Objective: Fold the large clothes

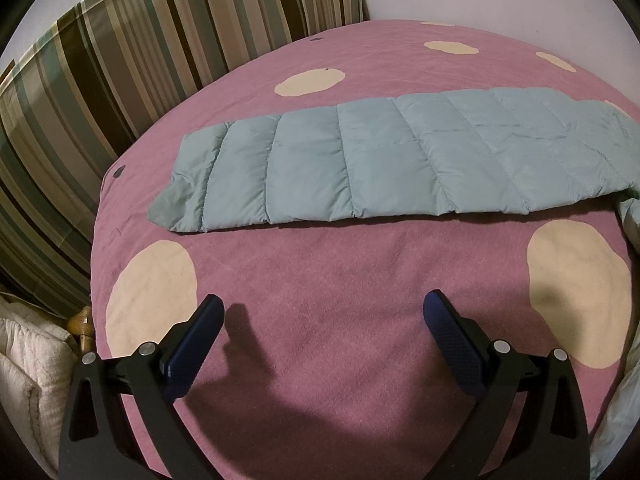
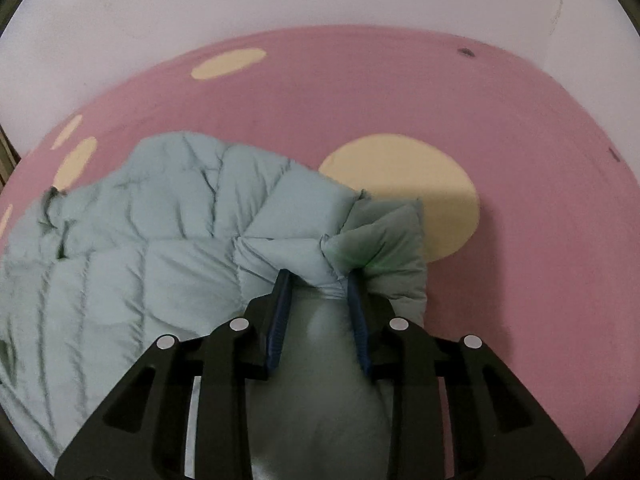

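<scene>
A pink bed cover with large cream dots (image 1: 320,280) spreads over the bed, bordered on the left by a green, brown and cream striped curtain (image 1: 100,80) and behind by a pale wall (image 2: 320,0). On it lies a pale blue-green quilted puffer jacket (image 1: 380,160), a folded band whose long axis runs left to right across the left wrist view, its narrow end pointing toward the curtain. The left hand-held gripper (image 1: 323,316) hovers released above bare cover in front of the jacket, while the right hand-held gripper (image 2: 318,286) is clenched on a bunched fold of the jacket (image 2: 180,240).
</scene>
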The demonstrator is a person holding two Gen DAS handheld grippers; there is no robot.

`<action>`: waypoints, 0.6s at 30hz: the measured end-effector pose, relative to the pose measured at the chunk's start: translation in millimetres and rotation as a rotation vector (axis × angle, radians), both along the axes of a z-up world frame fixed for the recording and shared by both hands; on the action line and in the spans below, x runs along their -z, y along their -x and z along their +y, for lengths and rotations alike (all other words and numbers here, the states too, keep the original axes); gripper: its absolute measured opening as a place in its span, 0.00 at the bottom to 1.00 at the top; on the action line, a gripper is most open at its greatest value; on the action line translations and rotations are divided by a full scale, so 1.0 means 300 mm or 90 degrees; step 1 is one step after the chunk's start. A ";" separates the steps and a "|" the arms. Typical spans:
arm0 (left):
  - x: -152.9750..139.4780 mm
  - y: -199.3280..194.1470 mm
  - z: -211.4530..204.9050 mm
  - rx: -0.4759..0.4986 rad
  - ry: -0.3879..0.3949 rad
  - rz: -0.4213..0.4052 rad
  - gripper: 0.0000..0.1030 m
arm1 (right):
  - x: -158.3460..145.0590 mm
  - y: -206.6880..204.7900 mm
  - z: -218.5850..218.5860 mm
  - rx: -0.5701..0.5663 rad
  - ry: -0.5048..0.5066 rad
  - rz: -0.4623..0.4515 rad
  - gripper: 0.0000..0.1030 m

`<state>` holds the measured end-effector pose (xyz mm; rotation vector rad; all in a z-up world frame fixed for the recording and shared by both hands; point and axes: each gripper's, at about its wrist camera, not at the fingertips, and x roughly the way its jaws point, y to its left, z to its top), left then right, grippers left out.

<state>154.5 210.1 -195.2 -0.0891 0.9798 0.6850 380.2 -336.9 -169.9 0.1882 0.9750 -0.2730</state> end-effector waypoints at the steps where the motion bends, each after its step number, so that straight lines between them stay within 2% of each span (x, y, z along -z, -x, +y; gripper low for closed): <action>1: 0.002 -0.001 0.000 0.000 -0.001 0.001 0.96 | -0.002 0.002 0.009 -0.003 0.015 -0.007 0.28; 4: 0.003 -0.003 0.001 0.000 -0.001 -0.001 0.96 | -0.042 0.026 0.019 -0.006 0.016 -0.018 0.29; 6: 0.005 -0.003 0.002 0.000 0.001 -0.002 0.96 | -0.077 0.076 0.024 -0.004 0.001 -0.032 0.40; 8: 0.006 -0.002 0.002 0.000 0.003 -0.003 0.96 | -0.129 0.164 0.037 -0.001 -0.007 -0.064 0.44; 12: 0.007 -0.002 0.003 0.000 0.002 -0.002 0.96 | -0.179 0.313 0.085 -0.020 -0.005 -0.093 0.44; 18: 0.007 -0.004 0.000 -0.001 0.007 -0.006 0.96 | -0.136 0.442 0.145 -0.039 -0.012 -0.072 0.44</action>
